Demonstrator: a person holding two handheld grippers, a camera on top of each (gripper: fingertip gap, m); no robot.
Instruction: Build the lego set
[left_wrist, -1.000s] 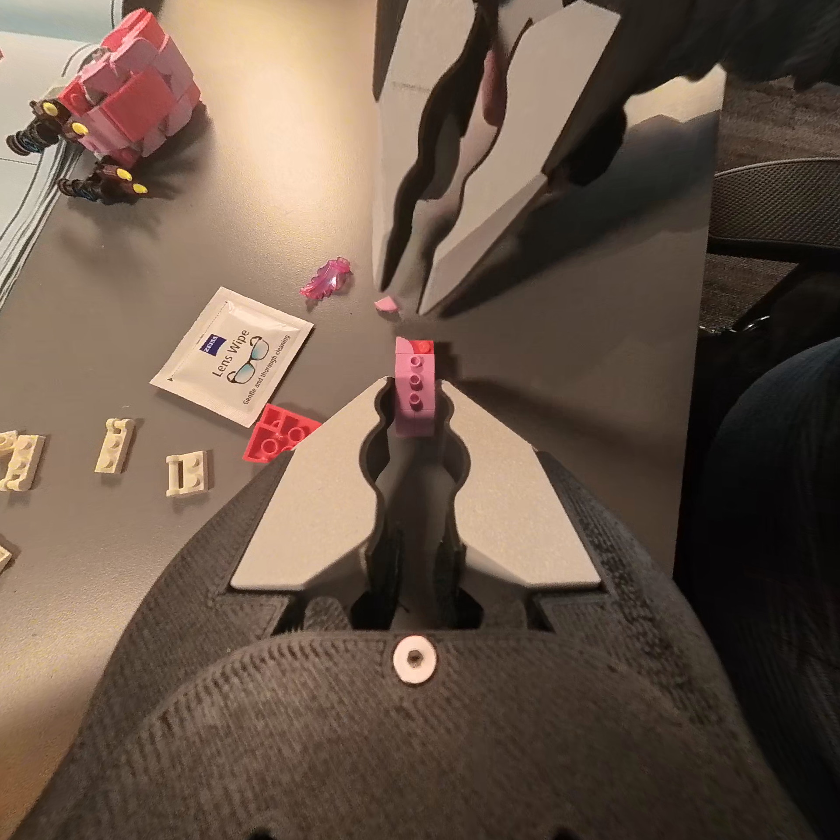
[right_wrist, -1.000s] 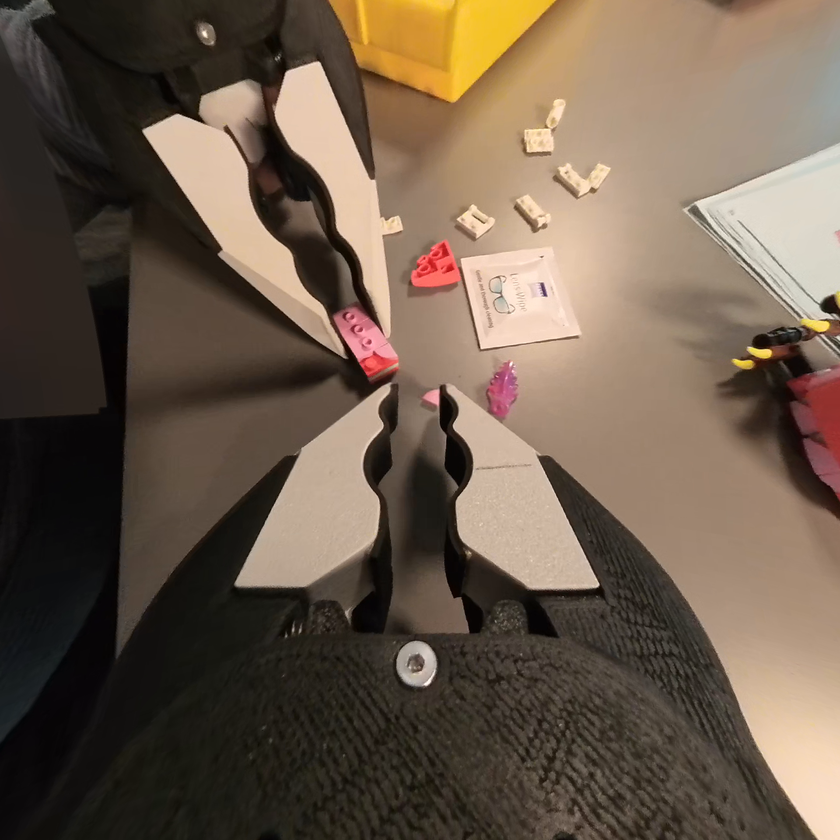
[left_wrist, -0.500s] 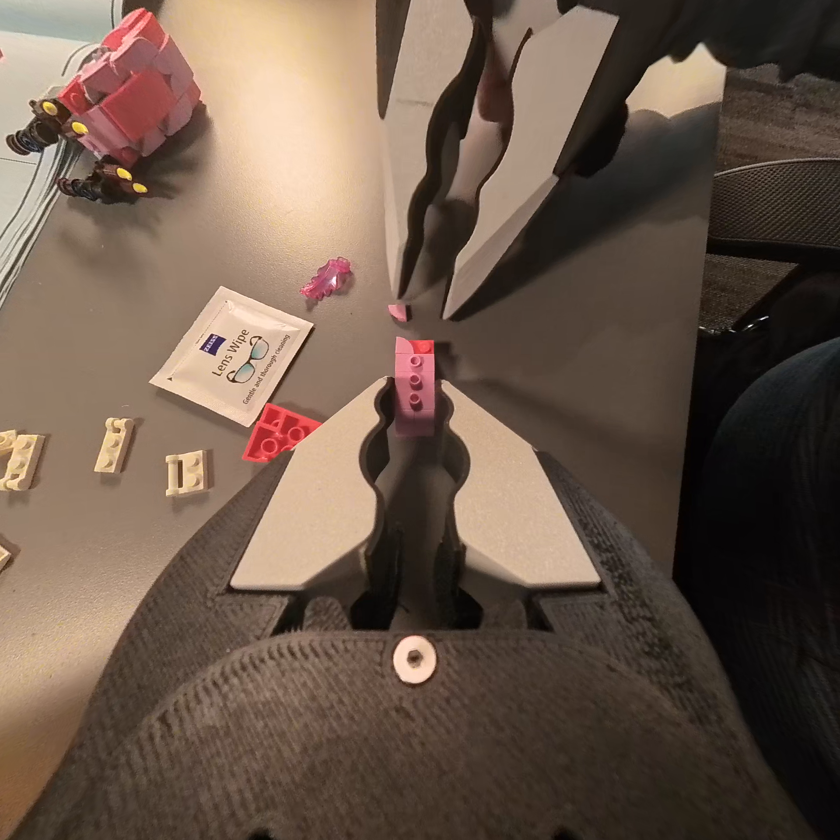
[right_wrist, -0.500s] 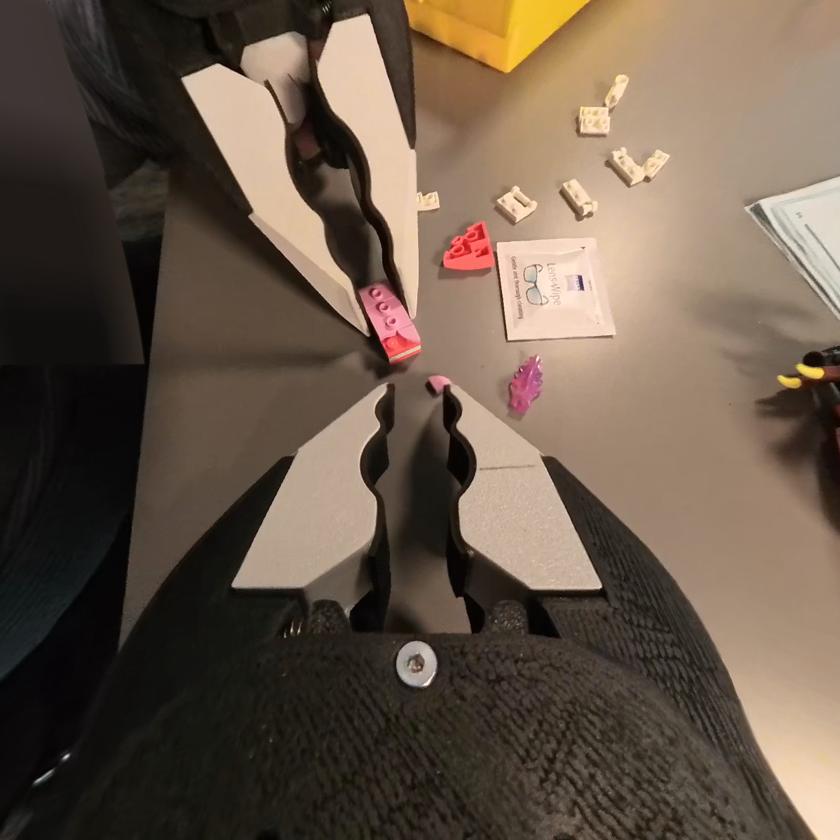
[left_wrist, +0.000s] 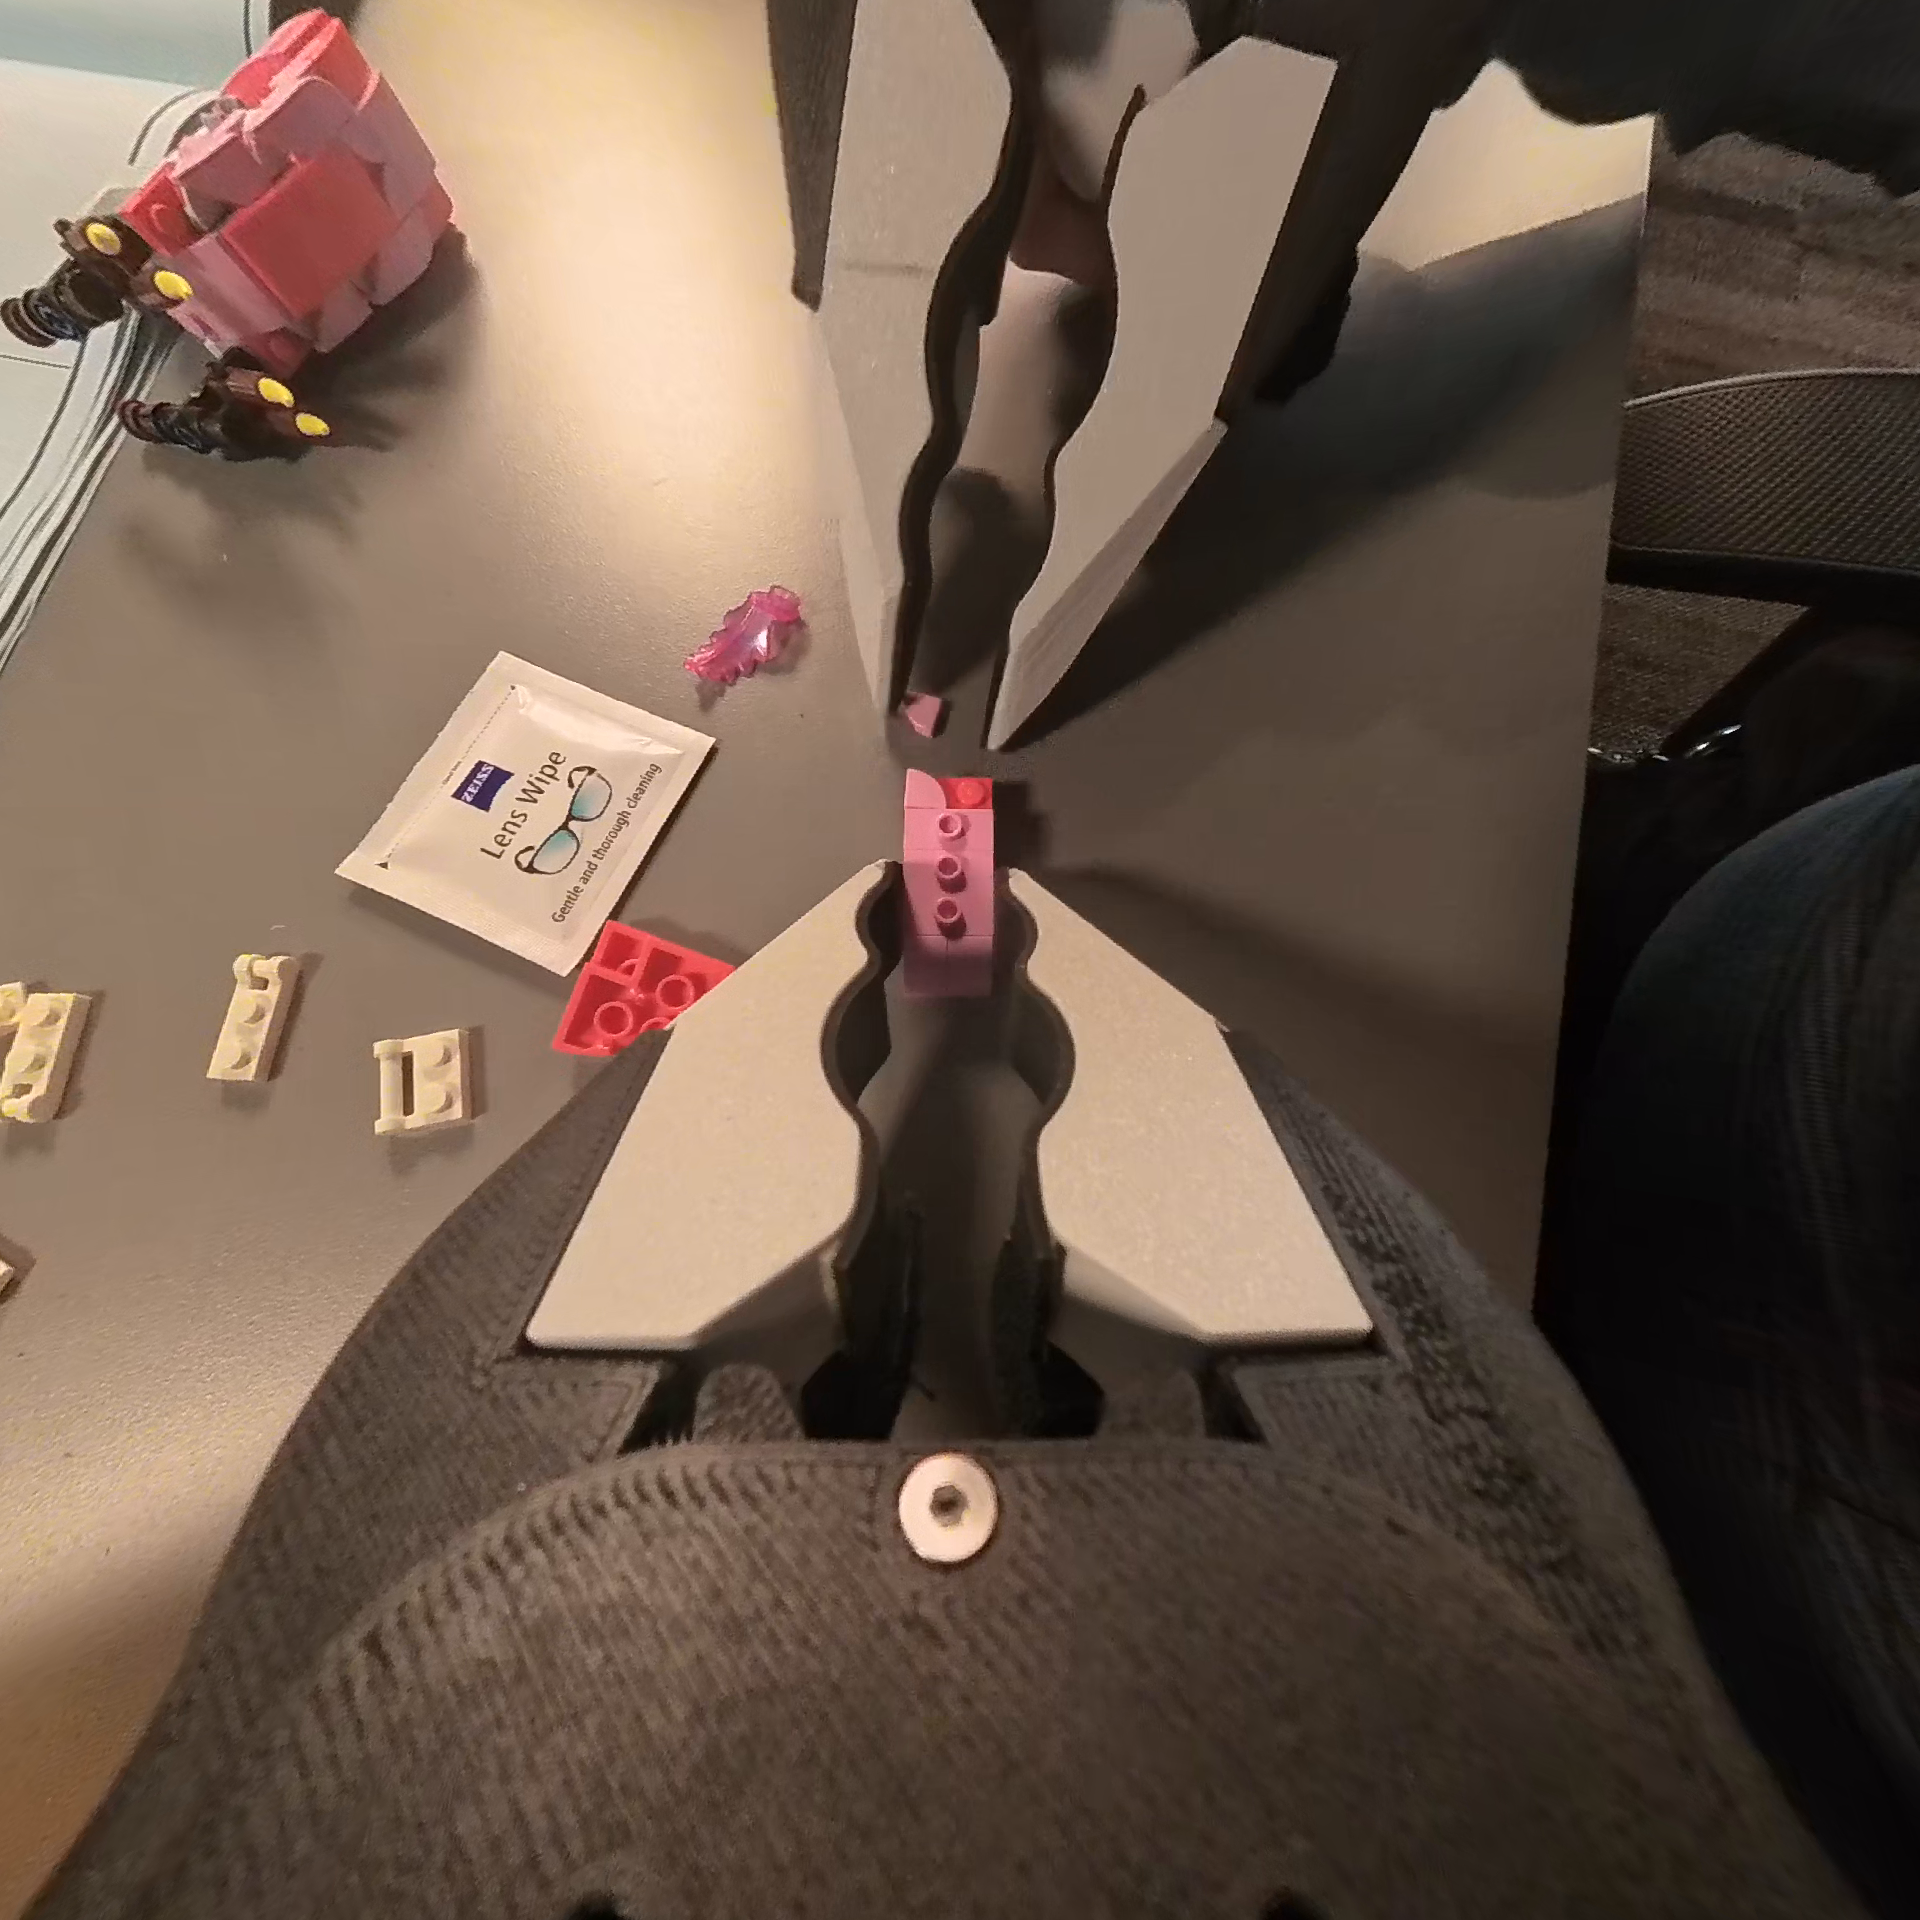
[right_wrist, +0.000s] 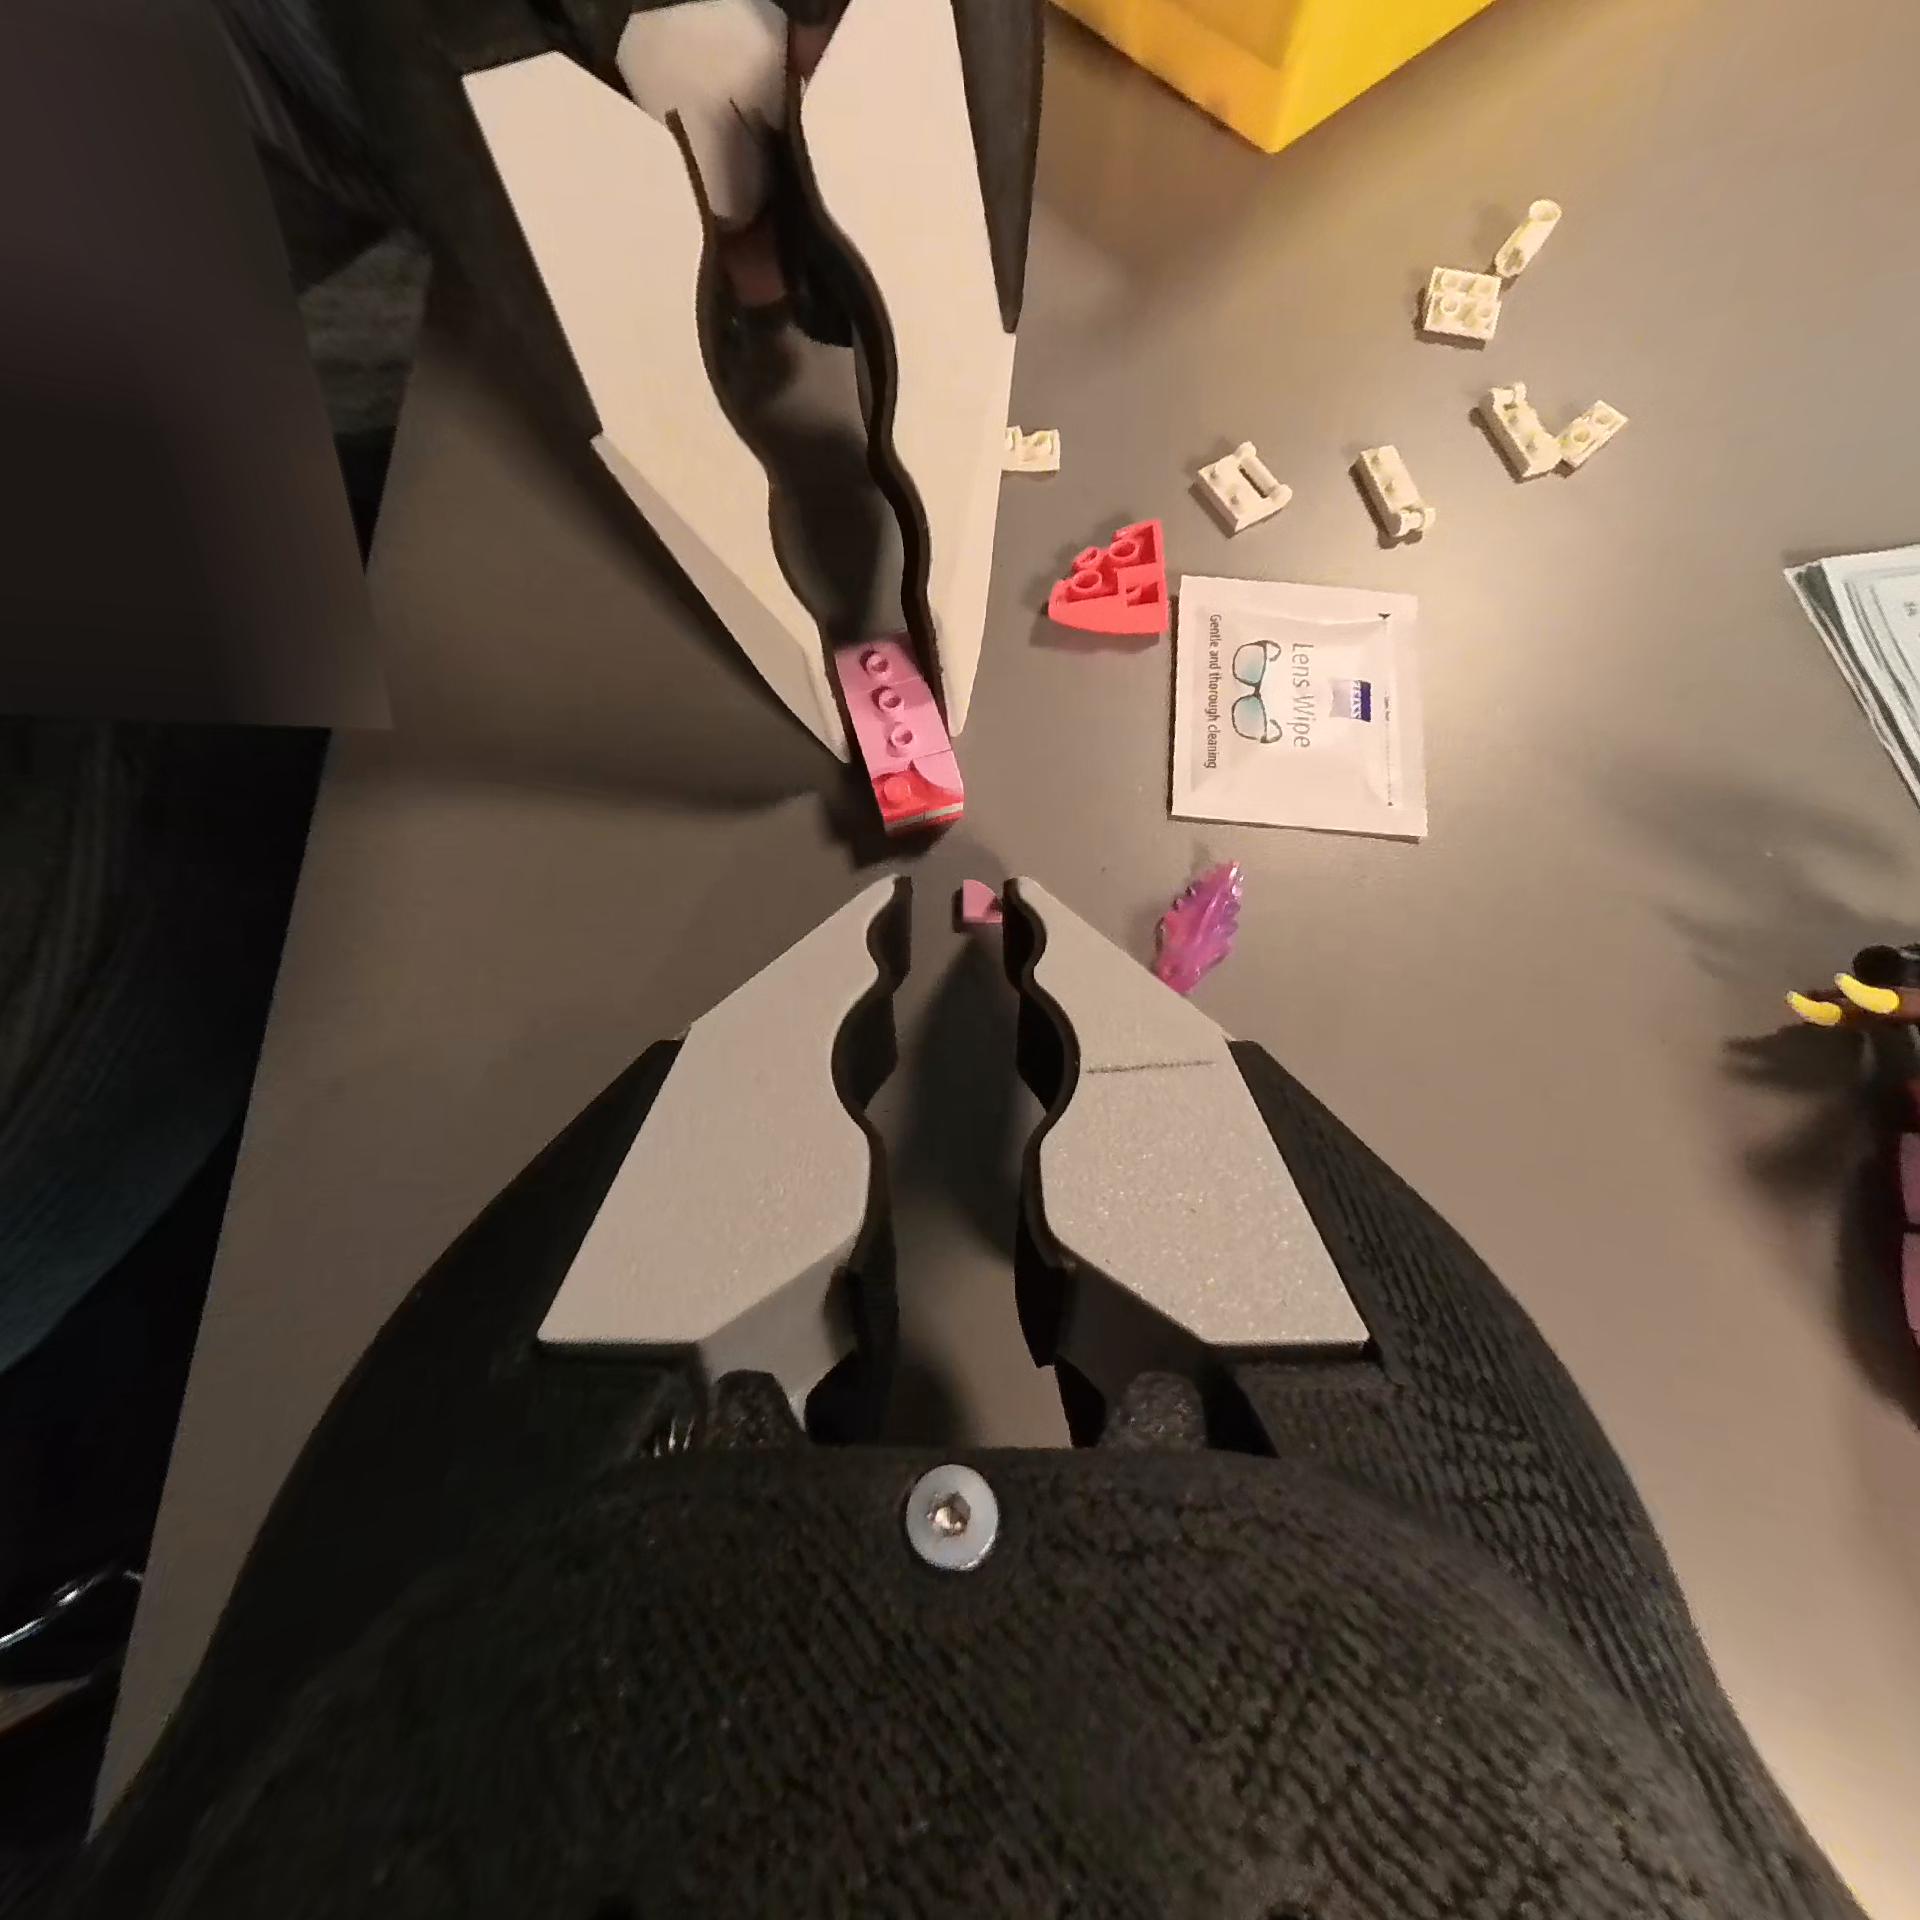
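The left gripper (left_wrist: 948, 883) is clamped on a small pink brick stack (left_wrist: 945, 894) with 3 studs on top and a red piece at its far end; both fingertips press its sides, and the stack sticks out past them toward the far side. The right wrist view shows the same stack (right_wrist: 899, 732) pinched between the left gripper's pale fingers (right_wrist: 790, 582), its red end pointing at the right gripper.

The right gripper (right_wrist: 951, 899) stands with its jaws apart. A tiny pink quarter-round piece (right_wrist: 980, 902) lies on the grey table (right_wrist: 1455, 1143) between its fingertips, up against the right-hand finger and clear of the other, so it is not gripped. In the left wrist view this piece (left_wrist: 923, 715) sits at the tip of the right gripper's fingers, just beyond the stack.

Near the right gripper, to its right, lies a translucent pink leaf-shaped piece (right_wrist: 1200, 930), with a white wipe sachet (right_wrist: 1297, 707) and a red wedge plate (right_wrist: 1110, 592) beyond it. Farther off are several cream clip plates (right_wrist: 1242, 488) and a yellow box (right_wrist: 1288, 52). A red and pink brick model (left_wrist: 281, 239) with dark, yellow-tipped claws stands at the far left of the left wrist view.
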